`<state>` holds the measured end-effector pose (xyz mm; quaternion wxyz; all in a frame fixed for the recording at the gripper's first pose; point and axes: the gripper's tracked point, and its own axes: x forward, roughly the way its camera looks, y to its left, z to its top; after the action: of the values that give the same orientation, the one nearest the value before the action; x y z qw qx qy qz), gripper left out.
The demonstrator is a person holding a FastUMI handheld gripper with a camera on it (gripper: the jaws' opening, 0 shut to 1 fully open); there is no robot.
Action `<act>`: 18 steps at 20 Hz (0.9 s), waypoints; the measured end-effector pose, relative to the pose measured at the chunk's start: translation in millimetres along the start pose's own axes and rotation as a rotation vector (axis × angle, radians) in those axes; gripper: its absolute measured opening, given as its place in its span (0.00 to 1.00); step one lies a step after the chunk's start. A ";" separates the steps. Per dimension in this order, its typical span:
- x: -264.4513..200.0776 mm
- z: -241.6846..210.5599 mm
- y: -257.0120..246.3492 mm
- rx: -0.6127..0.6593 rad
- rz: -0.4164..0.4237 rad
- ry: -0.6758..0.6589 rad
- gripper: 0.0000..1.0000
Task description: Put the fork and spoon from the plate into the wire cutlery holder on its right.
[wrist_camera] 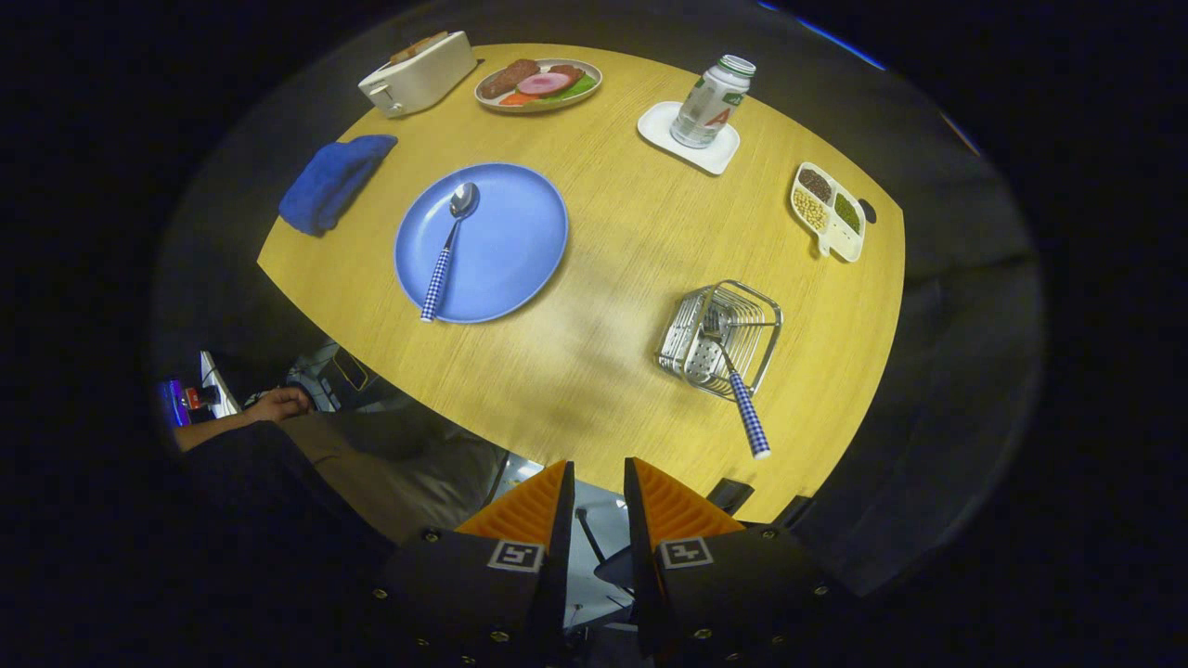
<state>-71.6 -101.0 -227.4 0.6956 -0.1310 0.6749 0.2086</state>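
A yellow wooden table (594, 278) takes up the middle of the frame. At the bottom centre the gripper (599, 482) is seen held high above the near table edge, its two orange fingers (529, 506) parted by a narrow gap with nothing between them.

Left of centre a blue plate (506, 246) is set on the table, and the spoon (449, 250) is laid across its left half, bowl pointing to the top of the frame and checked handle reaching over the near rim.

Right of centre, well apart from the plate, the wire cutlery holder (719, 339) is placed; the fork (733, 380) is lodged in it, its checked handle sticking out towards the lower right.

In the upper left a white toaster (418, 74) and, below it, a folded blue cloth (329, 181) are seen. At the top centre a plate of food (538, 83) is placed. To its right a bottle (713, 102) is stood on a white coaster (689, 137). At the right a divided dish (829, 211) with seeds is found.

At the lower left a person's hand (278, 404) is visible.
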 end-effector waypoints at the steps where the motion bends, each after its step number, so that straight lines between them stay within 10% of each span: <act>1: 2.7 5.2 8.7 0.011 0.007 -0.018 0.31; 18: 45.8 71.6 126.5 0.005 0.109 -0.114 0.31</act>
<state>-67.3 48.6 -256.4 0.7209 -0.0806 0.6408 0.2516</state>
